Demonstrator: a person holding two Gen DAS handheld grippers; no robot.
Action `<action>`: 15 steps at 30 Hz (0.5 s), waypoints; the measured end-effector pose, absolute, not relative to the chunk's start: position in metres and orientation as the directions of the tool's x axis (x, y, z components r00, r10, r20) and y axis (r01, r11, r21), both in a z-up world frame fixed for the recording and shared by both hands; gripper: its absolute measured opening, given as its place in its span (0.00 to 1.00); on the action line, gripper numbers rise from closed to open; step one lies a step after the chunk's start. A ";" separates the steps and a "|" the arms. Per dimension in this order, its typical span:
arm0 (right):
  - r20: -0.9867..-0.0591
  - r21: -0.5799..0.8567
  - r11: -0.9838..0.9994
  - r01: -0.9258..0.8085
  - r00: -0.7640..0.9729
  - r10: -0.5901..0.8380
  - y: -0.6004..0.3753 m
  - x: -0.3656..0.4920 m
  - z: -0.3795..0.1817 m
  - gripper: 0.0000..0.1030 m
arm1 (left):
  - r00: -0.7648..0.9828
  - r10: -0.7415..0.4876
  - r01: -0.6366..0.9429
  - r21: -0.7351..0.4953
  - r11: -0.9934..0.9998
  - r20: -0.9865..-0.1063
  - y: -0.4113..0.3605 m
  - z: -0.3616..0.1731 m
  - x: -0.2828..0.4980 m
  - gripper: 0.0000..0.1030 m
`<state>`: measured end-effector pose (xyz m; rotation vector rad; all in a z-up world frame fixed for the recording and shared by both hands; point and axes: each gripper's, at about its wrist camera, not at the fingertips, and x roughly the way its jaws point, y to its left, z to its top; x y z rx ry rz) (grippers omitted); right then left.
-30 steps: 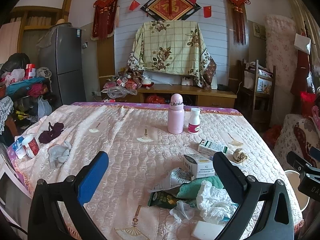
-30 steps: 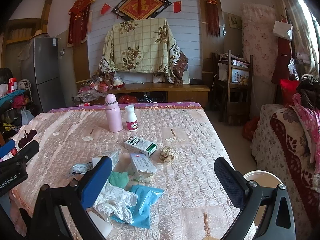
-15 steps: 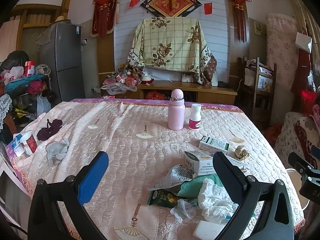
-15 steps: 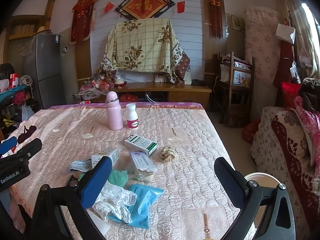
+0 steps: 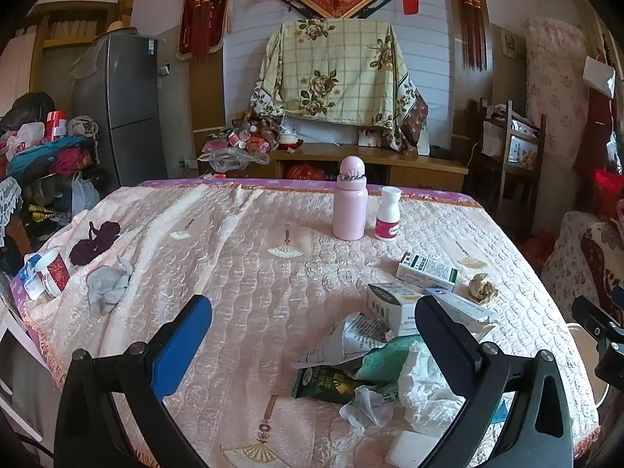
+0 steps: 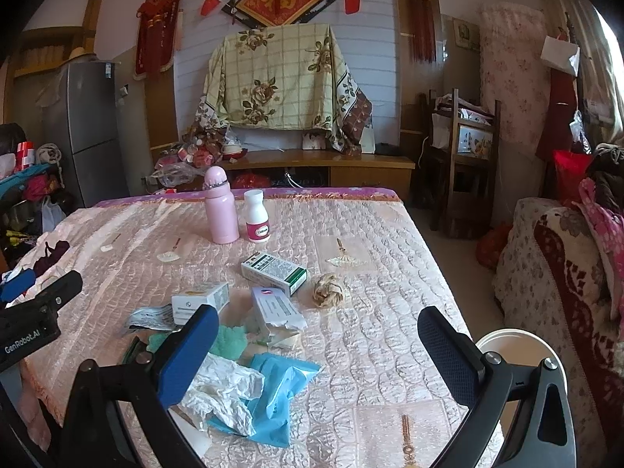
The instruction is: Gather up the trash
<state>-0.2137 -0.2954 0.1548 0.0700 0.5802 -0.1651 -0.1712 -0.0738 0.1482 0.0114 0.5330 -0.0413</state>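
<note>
A heap of trash lies on the pink quilted table (image 5: 241, 273): crumpled white tissue (image 5: 425, 386), a green snack wrapper (image 5: 323, 382), a paper leaflet (image 5: 343, 343), a blue wrapper (image 6: 280, 386), small cartons (image 6: 273, 269) and a brown paper ball (image 6: 327, 290). My left gripper (image 5: 314, 335) hovers open above the near edge, the heap under its right finger. My right gripper (image 6: 318, 351) is open too, its left finger over the tissue (image 6: 222, 390). Neither holds anything.
A pink bottle (image 5: 350, 204) and a white pill bottle (image 5: 388, 214) stand at the far middle. A grey cloth (image 5: 107, 284), a dark knot (image 5: 95, 240) and a red cup (image 5: 52, 273) lie far left. A white bin (image 6: 522, 351) sits off the table's right side, by a sofa (image 6: 565, 273).
Both views have drifted slightly, so the table items sit a little higher in frame. The fingers stay equally wide apart and nothing on the table has moved.
</note>
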 end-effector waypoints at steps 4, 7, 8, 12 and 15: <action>-0.564 0.020 0.985 0.174 0.815 -0.132 -0.297 -0.209 0.147 1.00 | 0.851 -0.029 0.038 0.005 0.999 -0.524 -0.073 0.142 -0.166 1.00; -0.595 0.026 0.985 0.169 0.795 -0.121 -0.298 -0.204 0.142 1.00 | 0.844 -0.030 0.034 -0.002 0.999 -0.535 -0.071 0.138 -0.162 1.00; -0.598 0.024 0.985 0.169 0.792 -0.121 -0.298 -0.203 0.140 1.00 | 0.842 -0.029 0.032 -0.003 0.999 -0.538 -0.070 0.137 -0.161 1.00; -0.611 0.011 0.985 0.174 0.781 -0.131 -0.299 -0.200 0.133 1.00 | 0.838 -0.022 0.026 -0.001 1.000 -0.545 -0.067 0.133 -0.157 1.00; -0.602 0.007 0.984 0.176 0.787 -0.137 -0.300 -0.199 0.131 1.00 | 0.839 -0.012 0.019 0.007 1.000 -0.544 -0.064 0.132 -0.154 1.00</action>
